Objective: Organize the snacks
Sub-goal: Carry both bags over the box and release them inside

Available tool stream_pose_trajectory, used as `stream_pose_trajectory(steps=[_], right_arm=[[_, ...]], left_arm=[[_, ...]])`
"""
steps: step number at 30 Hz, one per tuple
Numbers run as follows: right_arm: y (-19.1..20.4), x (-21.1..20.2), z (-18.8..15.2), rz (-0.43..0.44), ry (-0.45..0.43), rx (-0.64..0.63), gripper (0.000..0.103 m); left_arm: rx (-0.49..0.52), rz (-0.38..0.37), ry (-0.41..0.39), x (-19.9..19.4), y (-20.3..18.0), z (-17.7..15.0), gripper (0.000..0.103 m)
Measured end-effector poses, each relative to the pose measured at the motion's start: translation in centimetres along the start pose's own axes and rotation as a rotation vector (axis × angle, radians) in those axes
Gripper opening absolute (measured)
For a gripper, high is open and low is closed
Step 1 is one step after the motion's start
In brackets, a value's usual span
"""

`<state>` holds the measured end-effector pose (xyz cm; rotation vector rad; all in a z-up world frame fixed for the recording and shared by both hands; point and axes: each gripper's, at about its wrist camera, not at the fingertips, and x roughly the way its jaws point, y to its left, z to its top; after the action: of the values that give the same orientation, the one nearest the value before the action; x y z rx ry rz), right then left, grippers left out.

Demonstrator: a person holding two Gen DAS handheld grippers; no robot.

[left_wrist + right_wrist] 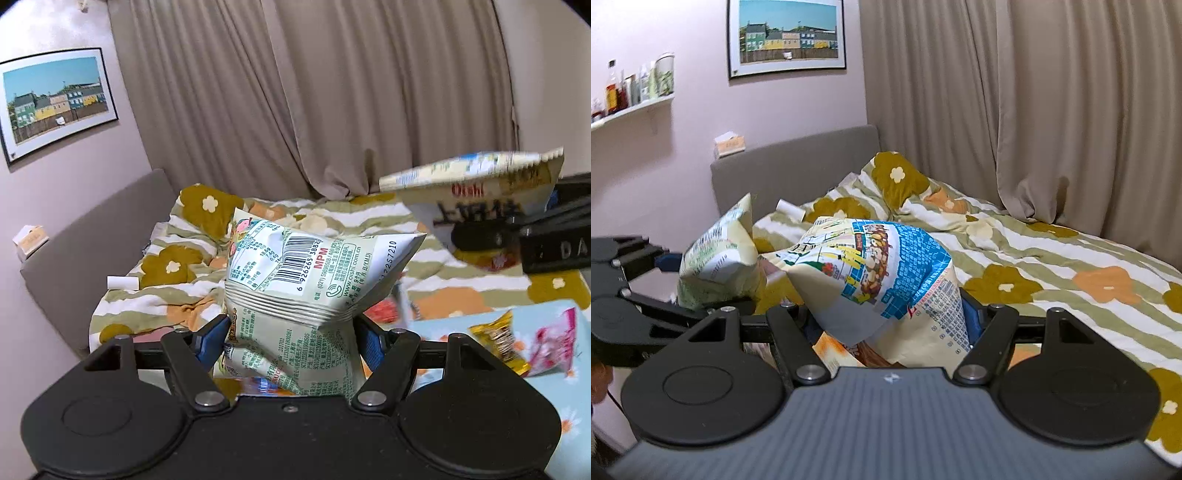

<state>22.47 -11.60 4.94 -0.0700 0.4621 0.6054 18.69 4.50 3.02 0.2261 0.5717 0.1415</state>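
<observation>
My left gripper [291, 339] is shut on a pale green Oishi snack bag [314, 273] with a barcode, held in the air above the bed. My right gripper [890, 325] is shut on a cream and blue snack bag [882, 273], also held up. In the left wrist view the right gripper [554, 236] and its bag [480, 199] show at the right, higher. In the right wrist view the left gripper [635, 291] and its green bag [720, 258] show at the left. Two more snack packs, a gold one [498, 339] and a pink one [550, 343], lie on a light blue cloth [443, 328].
A bed with a flowered striped duvet [1034, 258] lies below both grippers. A grey headboard [798, 166] and pink wall stand to the left, beige curtains [332, 92] behind. A wall shelf with bottles [631, 92] hangs at the far left. A small white roll [122, 283] lies on the duvet.
</observation>
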Motion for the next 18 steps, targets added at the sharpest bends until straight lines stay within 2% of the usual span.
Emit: stream_pose_trajectory(steps=[6, 15, 17, 18], right_arm=[[3.9, 4.9, 2.5, -0.057, 0.015, 0.08, 0.084], [7.0, 10.9, 3.7, -0.165, 0.049, 0.194, 0.084], [7.4, 12.1, 3.7, -0.193, 0.063, 0.225, 0.084], [7.5, 12.4, 3.6, -0.201, 0.068, 0.239, 0.084]], left_arm=[[0.055, -0.056, 0.023, 4.1, 4.1, 0.1, 0.076], [0.18, -0.206, 0.073, 10.7, 7.3, -1.5, 0.077], [0.197, -0.239, 0.077, 11.4, 7.8, -2.0, 0.08], [0.206, -0.254, 0.073, 11.5, 7.9, -2.2, 0.09]])
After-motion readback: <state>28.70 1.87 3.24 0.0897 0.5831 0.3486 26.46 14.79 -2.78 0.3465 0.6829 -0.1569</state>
